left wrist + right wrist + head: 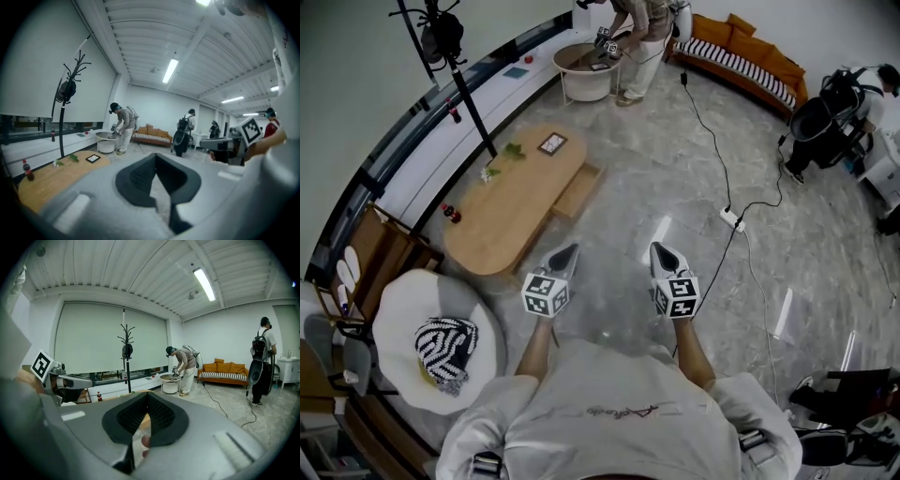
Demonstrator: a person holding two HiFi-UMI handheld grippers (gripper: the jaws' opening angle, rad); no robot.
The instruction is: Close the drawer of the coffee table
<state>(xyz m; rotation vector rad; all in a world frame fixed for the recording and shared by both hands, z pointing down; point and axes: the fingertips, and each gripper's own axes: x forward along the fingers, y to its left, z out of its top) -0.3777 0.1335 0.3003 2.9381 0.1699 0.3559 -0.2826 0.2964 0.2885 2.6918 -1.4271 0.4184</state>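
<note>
On the marble floor ahead, an oval coffee table (pixel 520 202) holds a bottle (pixel 450 215) and a framed picture (pixel 552 143). A white armchair (pixel 398 309) sits near its end. The drawer (pixel 578 192) stands open, just beyond the left gripper (pixel 567 253) and further left of the right gripper (pixel 662 253). Both are clenched and empty.

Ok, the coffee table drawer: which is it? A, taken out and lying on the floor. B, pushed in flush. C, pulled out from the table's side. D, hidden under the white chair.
C: the head view shows the drawer sticking out of the long side of the coffee table, still attached to it.
</note>
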